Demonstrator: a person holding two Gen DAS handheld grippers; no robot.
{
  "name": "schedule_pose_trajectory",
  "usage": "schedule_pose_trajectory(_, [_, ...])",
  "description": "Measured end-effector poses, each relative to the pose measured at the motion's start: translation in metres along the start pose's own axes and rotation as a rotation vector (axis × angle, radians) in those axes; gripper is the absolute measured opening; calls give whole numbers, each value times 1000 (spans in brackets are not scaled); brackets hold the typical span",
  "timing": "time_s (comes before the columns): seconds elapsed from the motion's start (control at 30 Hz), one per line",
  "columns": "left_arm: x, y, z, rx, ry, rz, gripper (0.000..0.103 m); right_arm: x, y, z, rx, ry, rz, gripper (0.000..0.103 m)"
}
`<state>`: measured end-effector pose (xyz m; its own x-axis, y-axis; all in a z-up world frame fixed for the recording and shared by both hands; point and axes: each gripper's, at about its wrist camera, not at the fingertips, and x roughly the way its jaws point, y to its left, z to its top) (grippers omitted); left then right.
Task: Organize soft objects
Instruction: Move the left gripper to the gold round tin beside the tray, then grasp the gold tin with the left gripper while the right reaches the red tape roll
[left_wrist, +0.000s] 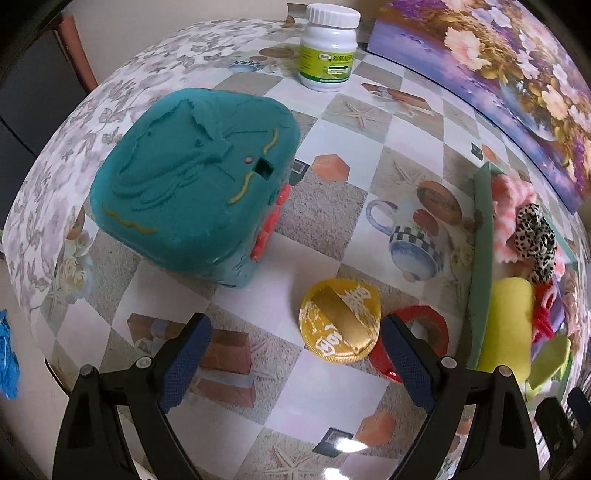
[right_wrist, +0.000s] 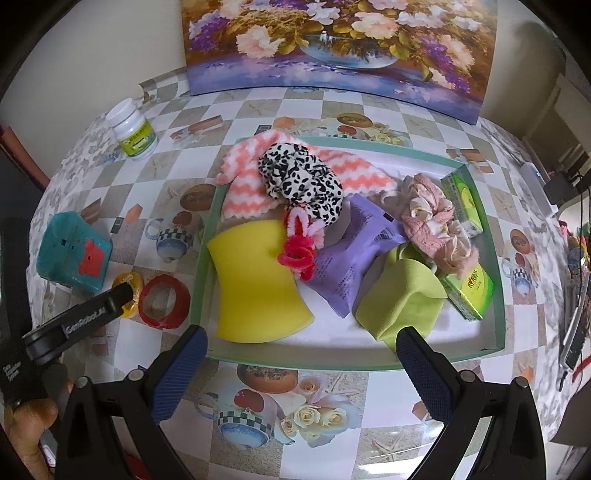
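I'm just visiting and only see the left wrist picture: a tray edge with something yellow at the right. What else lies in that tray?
Observer: A purple packet lies mid-tray, with a red fuzzy loop overlapping its left edge.
Operator: Anything at the far right end?
Observer: A pink flowery scrunchie sits between two green boxes.
Operator: And the other claw?
Observer: The right claw is open and empty, above the tray's near rim.

Patterned tabletop (right_wrist: 332, 110) against pale wall (right_wrist: 110, 44)

Checked oilcloth printed with cups and roses; flower painting (right_wrist: 332, 48) propped behind; glare on the near edge.
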<state>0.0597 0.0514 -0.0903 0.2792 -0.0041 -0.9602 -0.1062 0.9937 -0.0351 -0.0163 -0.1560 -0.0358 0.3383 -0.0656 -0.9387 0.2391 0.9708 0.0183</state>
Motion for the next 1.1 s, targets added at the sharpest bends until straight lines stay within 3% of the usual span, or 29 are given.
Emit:
schedule_pose_trajectory(0.4, [13,-21,11,12,-20,51,92,-2,-1,2,3,-6,10,103])
schedule_pose_trajectory(0.83, [15,-20,11,-5,7,-88,49,-2,-1,2,4,-6,11,103])
schedule_pose_trajectory(1.1, [15,-18,10,-18,14,-105,48,-2,0,2,4,-6,10,103])
